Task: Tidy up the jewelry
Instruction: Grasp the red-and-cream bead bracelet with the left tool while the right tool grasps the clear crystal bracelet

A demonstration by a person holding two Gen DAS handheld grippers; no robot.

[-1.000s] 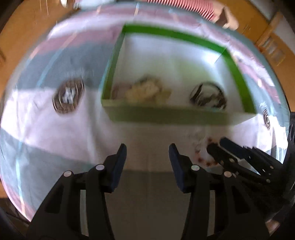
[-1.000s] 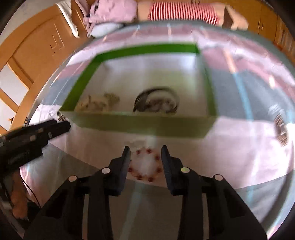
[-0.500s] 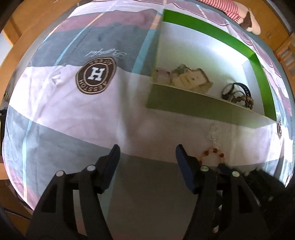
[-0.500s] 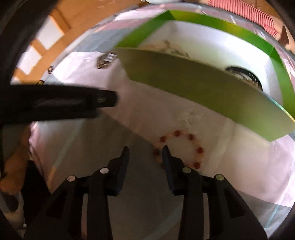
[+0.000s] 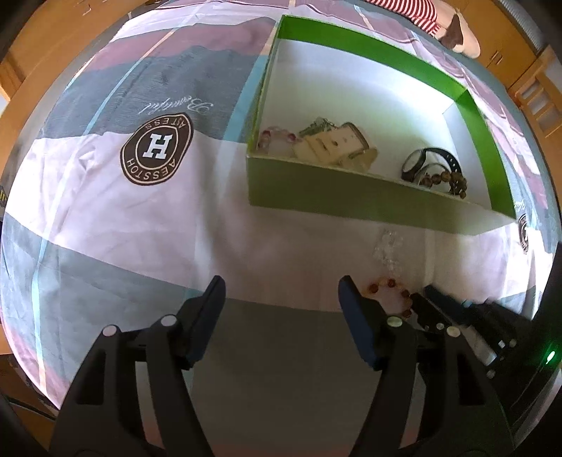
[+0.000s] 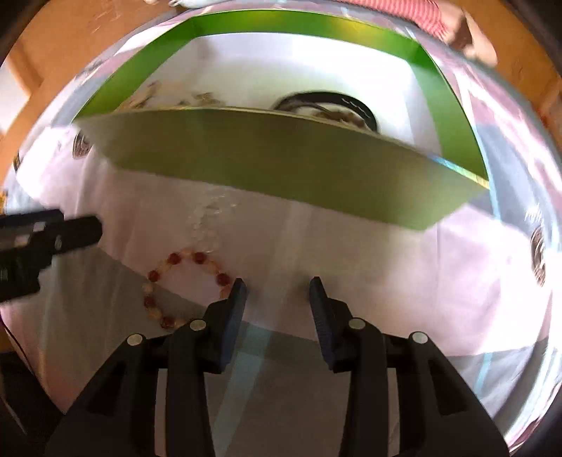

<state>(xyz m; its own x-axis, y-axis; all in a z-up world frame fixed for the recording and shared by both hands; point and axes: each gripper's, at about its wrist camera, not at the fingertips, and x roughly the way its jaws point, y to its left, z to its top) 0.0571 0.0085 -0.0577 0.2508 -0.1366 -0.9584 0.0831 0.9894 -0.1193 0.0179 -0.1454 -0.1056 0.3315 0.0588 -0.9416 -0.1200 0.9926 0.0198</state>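
Note:
A bracelet of red and pale beads [image 6: 182,284] lies on the bedsheet in front of a green box [image 6: 281,165]; it also shows in the left wrist view [image 5: 390,291]. My right gripper [image 6: 277,291] is open and empty, its left finger touching the bracelet's right side. My left gripper [image 5: 281,291] is open and empty over the sheet, left of the bracelet. The box [image 5: 351,200] holds a black watch [image 5: 432,161], a brown bead bracelet [image 5: 446,181], beige cards [image 5: 333,144] and a pale bracelet [image 5: 274,139]. A clear bead bracelet [image 5: 386,246] lies between the red bracelet and the box.
The bedsheet has pink, grey and white bands and a round brown H logo [image 5: 156,147]. Wooden furniture [image 5: 534,88] surrounds the bed. A striped red and white cloth [image 5: 418,8] lies beyond the box.
My right gripper has swung right, so the red bracelet now lies at its left finger rather than between the fingers. My left gripper has moved left and drawn back slightly.

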